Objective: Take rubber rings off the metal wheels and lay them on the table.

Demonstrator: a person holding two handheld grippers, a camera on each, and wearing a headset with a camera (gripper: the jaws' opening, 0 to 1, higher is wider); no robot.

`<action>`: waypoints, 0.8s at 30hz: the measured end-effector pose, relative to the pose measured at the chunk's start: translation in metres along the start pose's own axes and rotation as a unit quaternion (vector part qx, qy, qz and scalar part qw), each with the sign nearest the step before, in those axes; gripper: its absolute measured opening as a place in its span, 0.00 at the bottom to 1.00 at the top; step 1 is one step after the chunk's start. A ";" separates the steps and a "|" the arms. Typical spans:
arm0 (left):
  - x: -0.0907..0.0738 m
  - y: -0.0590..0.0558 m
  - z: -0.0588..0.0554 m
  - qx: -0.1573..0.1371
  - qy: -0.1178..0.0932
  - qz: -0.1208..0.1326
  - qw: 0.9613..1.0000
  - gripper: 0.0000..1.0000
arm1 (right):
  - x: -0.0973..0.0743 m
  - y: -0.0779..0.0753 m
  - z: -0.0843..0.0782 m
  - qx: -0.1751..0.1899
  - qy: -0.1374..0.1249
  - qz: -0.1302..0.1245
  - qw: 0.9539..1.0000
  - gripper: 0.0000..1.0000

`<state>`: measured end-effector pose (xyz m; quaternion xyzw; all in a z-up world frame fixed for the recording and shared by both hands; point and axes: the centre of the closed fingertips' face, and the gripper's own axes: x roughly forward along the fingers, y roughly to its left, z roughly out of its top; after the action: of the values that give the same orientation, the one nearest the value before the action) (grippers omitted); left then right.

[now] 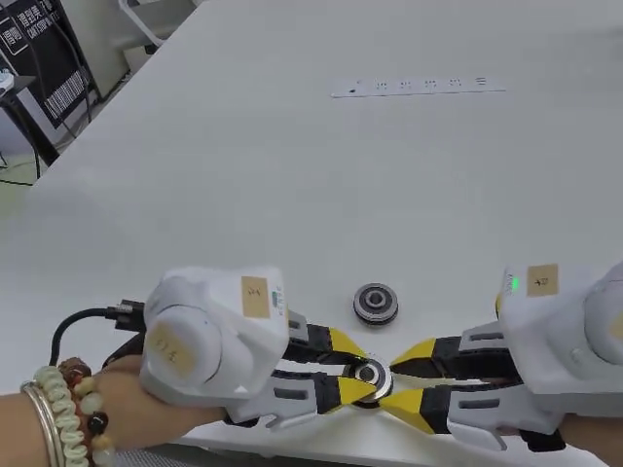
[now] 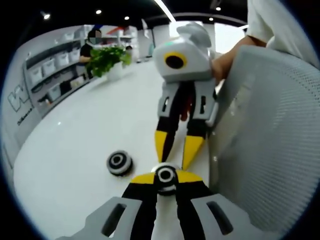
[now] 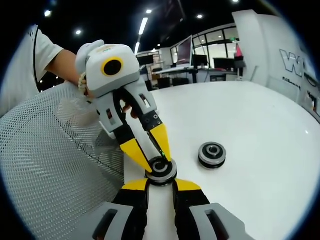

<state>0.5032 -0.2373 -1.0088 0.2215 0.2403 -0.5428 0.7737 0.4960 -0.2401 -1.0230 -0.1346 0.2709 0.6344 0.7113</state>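
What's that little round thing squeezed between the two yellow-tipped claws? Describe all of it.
A small wheel: shiny metal hub, dark centre hole, black rubber ring around its rim. It sits face up near the front edge of the white table. The left gripper and right gripper pinch it from opposite sides with their yellow tips.

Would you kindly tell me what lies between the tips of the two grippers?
A rubber-ringed metal wheel, clamped by the left gripper and right gripper; all three views show it.
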 end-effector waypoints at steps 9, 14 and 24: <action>0.000 0.000 0.000 -0.008 -0.002 0.000 1.000 0.14 | 0.000 -0.001 -0.004 -0.008 0.008 0.000 1.000 0.09; 0.000 0.000 0.000 -0.006 -0.003 0.001 1.000 0.14 | 0.000 0.000 -0.004 -0.014 0.010 -0.001 1.000 0.08; 0.000 0.000 0.000 -0.006 -0.003 0.002 1.000 0.14 | -0.002 -0.003 -0.005 -0.043 0.013 -0.015 0.999 0.01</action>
<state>0.5030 -0.2373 -1.0090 0.2153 0.2409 -0.5404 0.7769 0.4974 -0.2450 -1.0257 -0.1779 0.2505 0.6330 0.7106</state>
